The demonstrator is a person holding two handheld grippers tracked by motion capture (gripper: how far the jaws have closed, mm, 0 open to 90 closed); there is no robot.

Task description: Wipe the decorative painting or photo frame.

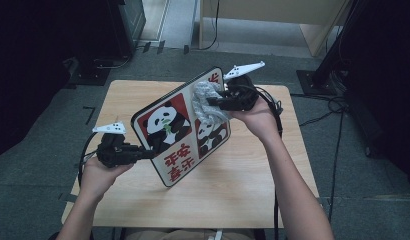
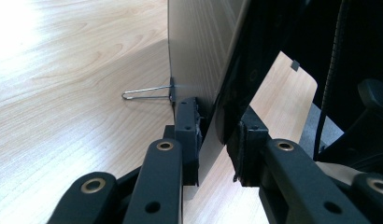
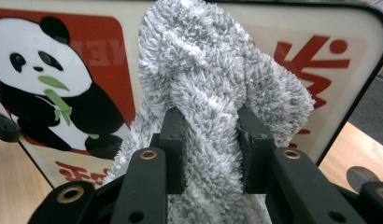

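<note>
The panda board (image 1: 180, 127), a flat rounded plaque printed with pandas on red panels and red characters, is held tilted up off the wooden counter (image 1: 233, 190), its printed face turned toward the person. Against that face lies a grey fluffy cloth (image 1: 207, 102), bunched over the upper right part near one panda panel. In the right claw view the cloth (image 3: 213, 93) bulges between the two black jaws, so the right claw (image 1: 224, 99) is clamped on a thick fold of it and presses it onto the board (image 3: 63, 70). The left claw (image 1: 143, 152) grips the board's lower left edge; in the left claw view its jaws pinch the thin panel (image 2: 199, 51) from both sides, with a wire stand (image 2: 145, 94) sticking out from the back.

As I read it, the wiping is under way: the board is steadied, the cloth is on the surface, and the upper right is being covered. No dirt or streaks can be made out, so how much has been cleaned I cannot tell. The left panda panel and the lower characters look not yet reached by the cloth.
</note>
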